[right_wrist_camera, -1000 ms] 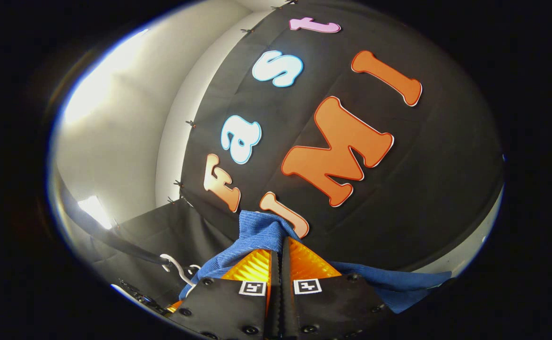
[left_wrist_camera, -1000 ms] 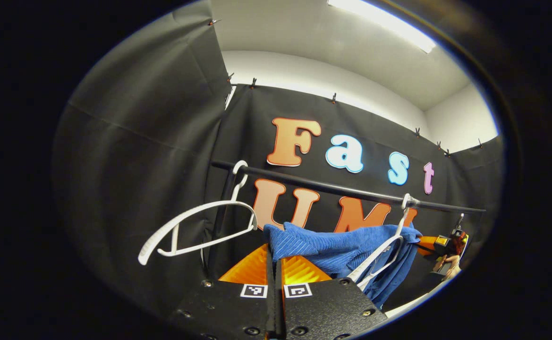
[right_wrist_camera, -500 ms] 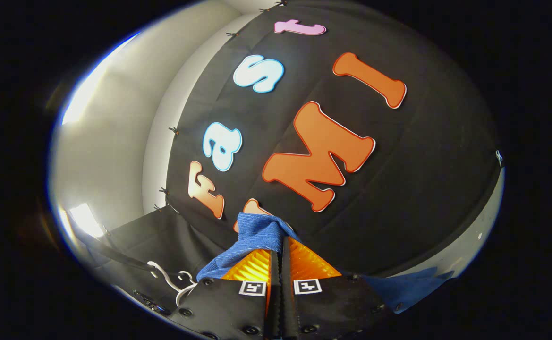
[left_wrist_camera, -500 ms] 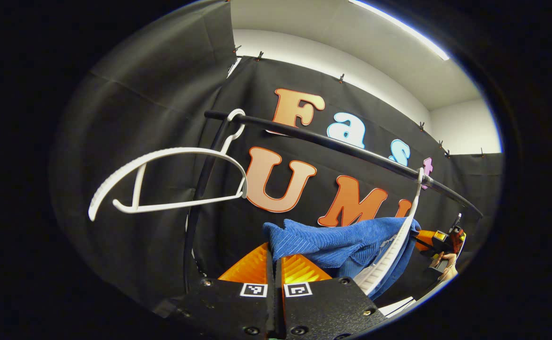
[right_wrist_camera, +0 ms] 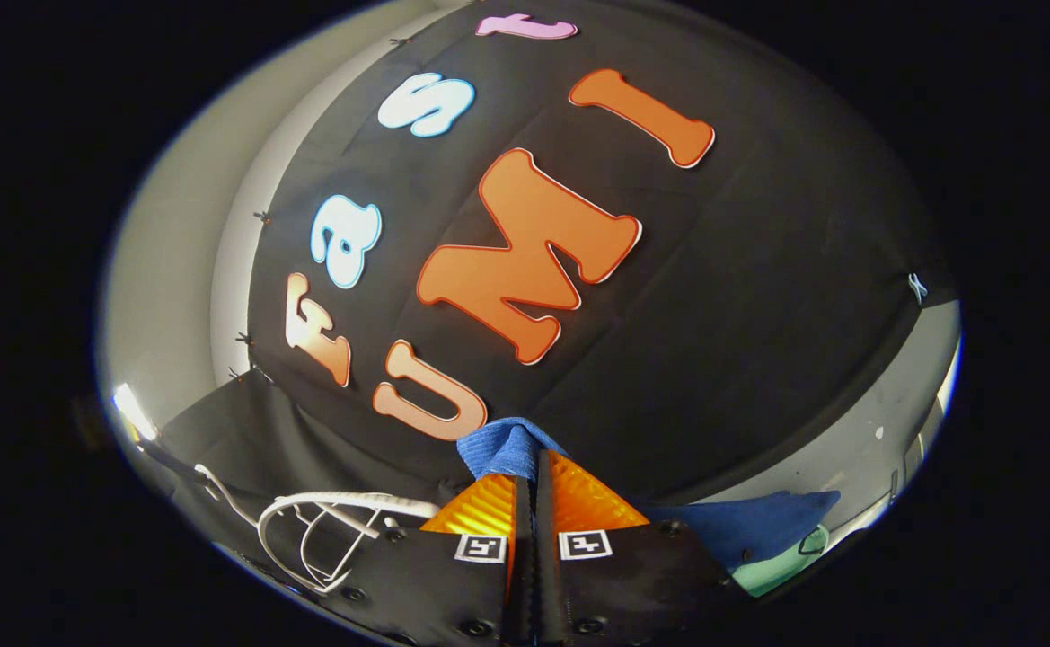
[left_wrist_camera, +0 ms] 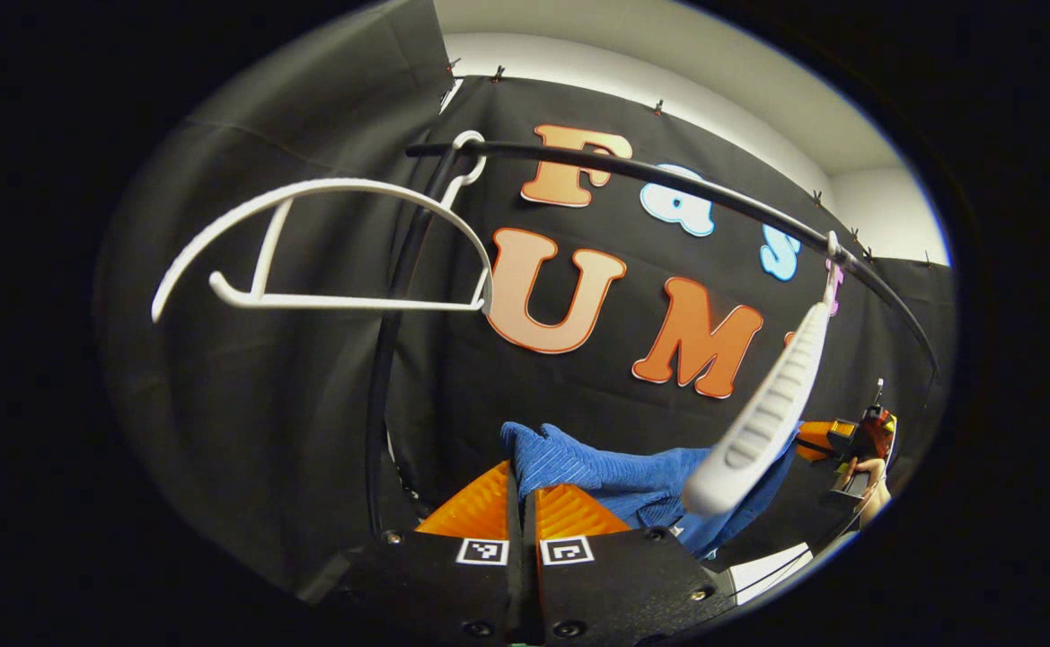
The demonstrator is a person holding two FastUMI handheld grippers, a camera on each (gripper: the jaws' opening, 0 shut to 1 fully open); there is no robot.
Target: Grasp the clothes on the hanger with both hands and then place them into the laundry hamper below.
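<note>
Below the black rail, a blue garment hangs slung between two grippers, apparently so it clears its white hanger. Both the left gripper and the right gripper are clenched on bunched blue cloth, which pokes up just past the fingertips. An empty hanger hangs nearby.

Staged recording booth, not a real home. Black cloth wall pinned up with small clips along its top edge, plain white room wall and ceiling above it, upper right of the left gripper view. Black clothes rail spans the cloth, with two white plastic hangers on it. Laundry corner mock-up, lab-style.
</note>
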